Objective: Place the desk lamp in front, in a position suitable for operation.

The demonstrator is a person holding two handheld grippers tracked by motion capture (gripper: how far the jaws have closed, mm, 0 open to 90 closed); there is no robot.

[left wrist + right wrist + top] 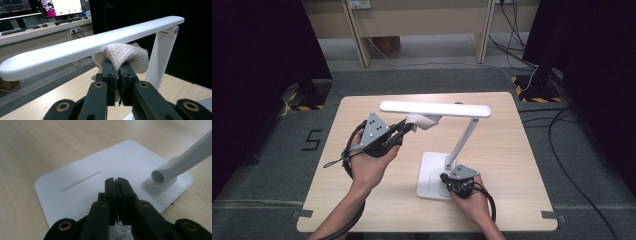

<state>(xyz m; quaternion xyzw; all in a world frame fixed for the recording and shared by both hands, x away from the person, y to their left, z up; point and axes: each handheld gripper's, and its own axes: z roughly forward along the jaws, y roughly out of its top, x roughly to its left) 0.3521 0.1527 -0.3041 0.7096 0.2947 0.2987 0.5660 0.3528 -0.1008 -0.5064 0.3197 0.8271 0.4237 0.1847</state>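
An office-like lab set up for recording: a small wooden bench [362, 200] stands on grey carpet between black curtains [257, 45], with hazard-striped tape [302, 107] and a taped number [312, 140] on the floor, trailing cables [572, 175], and desks with monitors [62, 6] and keyboards [15, 30]

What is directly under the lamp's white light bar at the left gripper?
A quilted cloth, pinched in the shut jaws of the left gripper, is bunched against the underside of the light bar. The bar hides where cloth meets it, so contact is likely, not certain. Below is wooden table.
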